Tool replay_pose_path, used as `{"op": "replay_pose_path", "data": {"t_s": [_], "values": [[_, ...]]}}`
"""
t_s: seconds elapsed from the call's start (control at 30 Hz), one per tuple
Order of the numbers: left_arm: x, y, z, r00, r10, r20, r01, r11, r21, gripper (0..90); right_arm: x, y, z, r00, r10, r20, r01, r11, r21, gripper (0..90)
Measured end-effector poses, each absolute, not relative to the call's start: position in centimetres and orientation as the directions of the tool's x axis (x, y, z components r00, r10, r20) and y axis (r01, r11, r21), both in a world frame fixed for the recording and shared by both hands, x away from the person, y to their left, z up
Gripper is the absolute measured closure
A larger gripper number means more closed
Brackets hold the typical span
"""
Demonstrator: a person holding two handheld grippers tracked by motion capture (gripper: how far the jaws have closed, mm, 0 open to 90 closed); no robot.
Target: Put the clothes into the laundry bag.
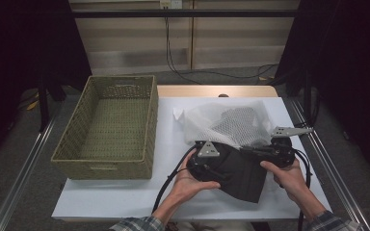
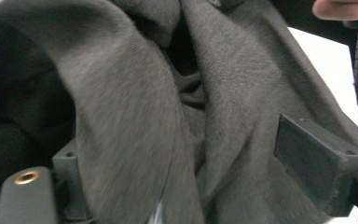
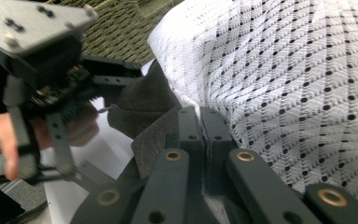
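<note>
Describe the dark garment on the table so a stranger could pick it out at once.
Start at the woven basket on the left of the white table. To its right, nearest the person, lies the dark grey garment, between the left hand-held gripper and right hand-held gripper. Unlike the white mesh bag behind it, it is opaque.

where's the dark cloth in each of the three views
High view: the dark cloth lies low and right of centre on the white table, between the two hands.
Left gripper view: it takes up most of the picture, draped between the jaws.
Right gripper view: it sits at centre left, its edge pinched in the shut jaws.
Shared landmark: the white mesh bag just beyond the cloth, seen from the high and right gripper views.
</note>
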State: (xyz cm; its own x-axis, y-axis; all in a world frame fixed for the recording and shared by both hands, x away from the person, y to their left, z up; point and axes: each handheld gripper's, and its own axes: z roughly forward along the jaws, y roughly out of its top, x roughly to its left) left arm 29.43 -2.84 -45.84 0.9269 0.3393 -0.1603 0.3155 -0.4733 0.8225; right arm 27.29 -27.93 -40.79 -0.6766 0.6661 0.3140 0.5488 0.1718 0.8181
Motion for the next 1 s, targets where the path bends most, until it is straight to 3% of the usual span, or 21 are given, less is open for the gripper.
{"op": "replay_pose_path", "data": {"t_s": [0.2, 0.37, 0.43, 0.5, 0.8, 1.0], "values": [[29.8, -3.9, -46.9, 0.920, 0.366, -0.140, 0.316, -0.479, 0.819, 26.8, 27.2, -27.6, -40.8, -0.686, 0.659, 0.309, 0.545, 0.186, 0.817, 88.6], [30.2, -4.4, -46.9, 0.911, 0.398, -0.108, 0.319, -0.512, 0.798, 50.1, 27.1, -26.9, -40.7, -0.699, 0.642, 0.313, 0.546, 0.198, 0.814, 88.6], [30.2, -4.4, -46.5, 0.910, 0.400, -0.103, 0.315, -0.509, 0.801, 65.9, 27.0, -26.4, -40.5, -0.711, 0.631, 0.311, 0.540, 0.206, 0.816, 88.6], [30.2, -4.3, -46.1, 0.911, 0.398, -0.107, 0.313, -0.498, 0.809, 75.0, 26.8, -25.8, -40.0, -0.728, 0.616, 0.301, 0.525, 0.218, 0.823, 88.6], [30.2, -4.2, -43.9, 0.908, 0.347, -0.233, 0.353, -0.339, 0.872, 79.9, 26.1, -25.3, -37.9, -0.761, 0.573, 0.306, 0.485, 0.188, 0.854, 88.6], [31.3, -5.0, -42.8, 0.886, 0.419, -0.199, 0.355, -0.335, 0.873, 80.3, 25.8, -25.6, -37.4, -0.767, 0.565, 0.305, 0.473, 0.176, 0.863, 88.6]]}}
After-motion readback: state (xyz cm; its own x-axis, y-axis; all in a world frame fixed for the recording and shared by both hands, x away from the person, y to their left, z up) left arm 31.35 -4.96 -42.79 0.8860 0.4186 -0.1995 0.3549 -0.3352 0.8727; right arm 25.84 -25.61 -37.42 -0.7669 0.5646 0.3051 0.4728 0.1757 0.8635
